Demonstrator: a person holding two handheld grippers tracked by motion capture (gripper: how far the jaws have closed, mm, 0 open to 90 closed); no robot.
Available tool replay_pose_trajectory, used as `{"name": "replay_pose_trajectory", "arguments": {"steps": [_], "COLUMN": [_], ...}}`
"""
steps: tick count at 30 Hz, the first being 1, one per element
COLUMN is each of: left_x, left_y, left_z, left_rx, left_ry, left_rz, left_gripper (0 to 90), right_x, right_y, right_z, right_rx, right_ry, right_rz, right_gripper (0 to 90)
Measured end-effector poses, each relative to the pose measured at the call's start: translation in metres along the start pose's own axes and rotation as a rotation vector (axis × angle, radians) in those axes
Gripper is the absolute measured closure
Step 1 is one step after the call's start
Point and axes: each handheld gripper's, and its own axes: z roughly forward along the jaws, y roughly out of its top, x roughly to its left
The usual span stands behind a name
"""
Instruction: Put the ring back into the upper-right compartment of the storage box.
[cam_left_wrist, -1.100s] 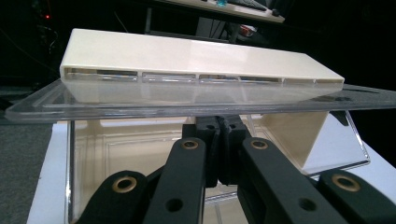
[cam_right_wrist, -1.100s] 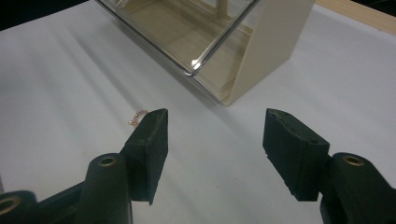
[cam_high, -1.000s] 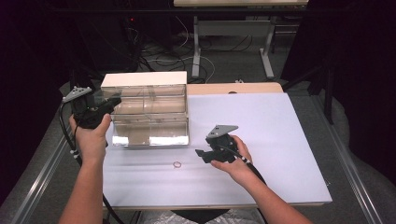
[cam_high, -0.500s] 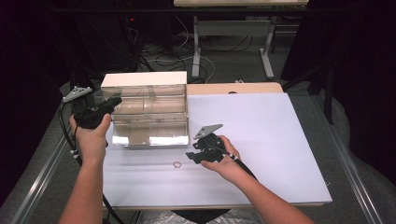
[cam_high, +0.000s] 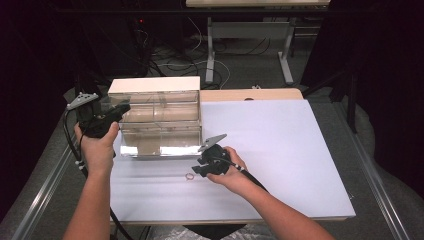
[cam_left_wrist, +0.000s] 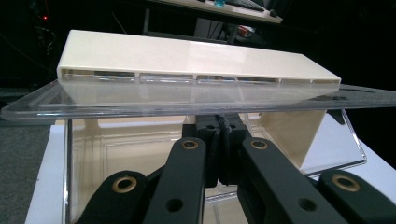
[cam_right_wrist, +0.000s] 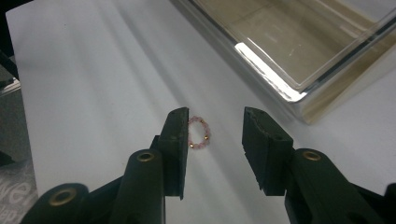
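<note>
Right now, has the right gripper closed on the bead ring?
No: the bead ring lies on the table between the right gripper's jaws, with a gap showing.

My work surface is a white table (cam_high: 280, 150). A clear box with a cream body (cam_high: 160, 125) stands at its far left. A small beaded ring (cam_high: 189, 176), apparently pink, lies near its front edge.

Bead ring (cam_high: 189, 176) on table (cam_high: 280, 150), before box (cam_high: 160, 120).
</note>
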Motion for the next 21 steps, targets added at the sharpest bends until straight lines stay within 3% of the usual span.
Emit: {"name": "replay_pose_trajectory", "arguments": {"steps": [2, 4, 10, 17, 21], "left_x": [0.0, 0.0, 0.0, 0.0, 0.0], "left_y": [0.0, 0.0, 0.0, 0.0, 0.0], "left_z": [0.0, 0.0, -0.001, 0.0, 0.0], "left_rx": [0.0, 0.0, 0.005, -0.003, -0.003], "left_ry": [0.0, -0.001, -0.002, -0.004, -0.005], "left_rz": [0.0, 0.001, 0.002, 0.0, -0.001], "left_gripper": [90.0, 90.0, 90.0, 90.0, 90.0], "right_x": [0.002, 0.001, 0.002, -0.004, -0.005], "right_y": [0.001, 0.001, 0.002, 0.003, 0.004], "right_z": [0.004, 0.009, 0.02, 0.033, 0.04], "right_rx": [0.026, 0.034, 0.077, 0.093, 0.134], "right_ry": [0.006, 0.006, -0.001, -0.002, -0.009], "right_rz": [0.027, 0.008, 0.042, 0.049, 0.075], "right_gripper": [62.2, 62.2, 63.5, 63.9, 65.6]}}
